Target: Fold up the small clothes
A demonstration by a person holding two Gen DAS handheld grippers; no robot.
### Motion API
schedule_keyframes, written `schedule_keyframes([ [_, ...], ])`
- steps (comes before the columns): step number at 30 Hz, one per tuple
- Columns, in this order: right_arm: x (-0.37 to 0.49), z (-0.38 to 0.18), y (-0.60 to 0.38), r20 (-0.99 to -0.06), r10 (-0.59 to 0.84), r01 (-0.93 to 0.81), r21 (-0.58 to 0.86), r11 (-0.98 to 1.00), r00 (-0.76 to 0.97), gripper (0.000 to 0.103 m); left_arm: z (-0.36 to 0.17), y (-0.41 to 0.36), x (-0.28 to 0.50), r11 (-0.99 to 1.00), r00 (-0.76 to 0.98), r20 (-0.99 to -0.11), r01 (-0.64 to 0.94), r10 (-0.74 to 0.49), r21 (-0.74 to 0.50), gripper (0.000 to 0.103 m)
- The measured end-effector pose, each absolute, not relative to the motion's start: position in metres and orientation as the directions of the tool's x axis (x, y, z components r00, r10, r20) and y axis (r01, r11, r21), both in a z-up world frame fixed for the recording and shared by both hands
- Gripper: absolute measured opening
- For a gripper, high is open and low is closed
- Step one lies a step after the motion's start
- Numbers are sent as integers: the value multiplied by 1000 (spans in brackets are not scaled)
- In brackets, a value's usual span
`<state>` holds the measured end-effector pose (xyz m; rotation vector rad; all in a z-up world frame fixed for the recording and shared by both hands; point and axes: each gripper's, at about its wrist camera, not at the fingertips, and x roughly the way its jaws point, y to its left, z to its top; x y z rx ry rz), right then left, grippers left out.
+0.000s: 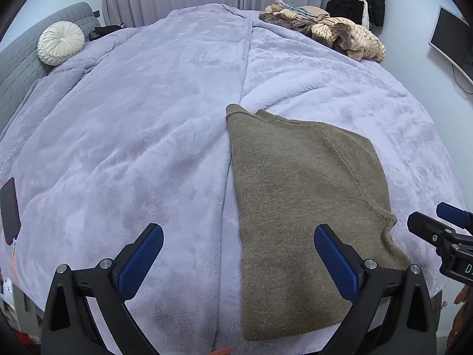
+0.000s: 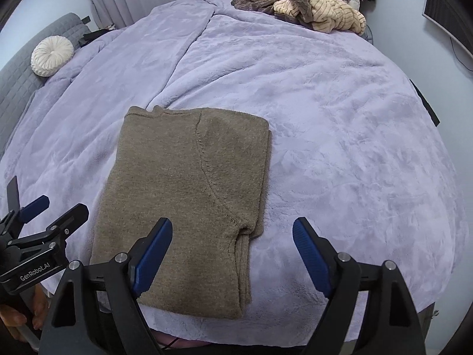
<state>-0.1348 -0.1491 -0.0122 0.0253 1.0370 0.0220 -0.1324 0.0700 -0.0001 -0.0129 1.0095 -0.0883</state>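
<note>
A brown knit sweater (image 1: 298,195) lies flat on the lilac blanket, folded into a long rectangle with its sleeves tucked in; it also shows in the right wrist view (image 2: 189,195). My left gripper (image 1: 238,239) is open and empty, held above the sweater's near left edge. My right gripper (image 2: 232,233) is open and empty, above the sweater's near right edge. Each gripper shows at the edge of the other's view, the right one (image 1: 443,236) and the left one (image 2: 44,224).
The lilac blanket (image 1: 133,124) covers the whole bed. A pile of striped beige and brown clothes (image 1: 331,29) lies at the far right corner. A round white cushion (image 1: 60,43) rests at the grey headboard. A dark phone (image 1: 10,207) lies at the left edge.
</note>
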Motion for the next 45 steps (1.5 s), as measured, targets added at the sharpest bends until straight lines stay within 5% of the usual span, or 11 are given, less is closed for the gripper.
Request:
schedule_keyframes([
  [1,-135,-13,-148,-862,28,-5,29,1000,507,103,0,70,-133,996,530,-844,68,-80,-52,102],
  [45,-136,-18,-143,-865,28,8,38,999,502,103,-6,62,-137,999,498,-867,51,-20,6,102],
])
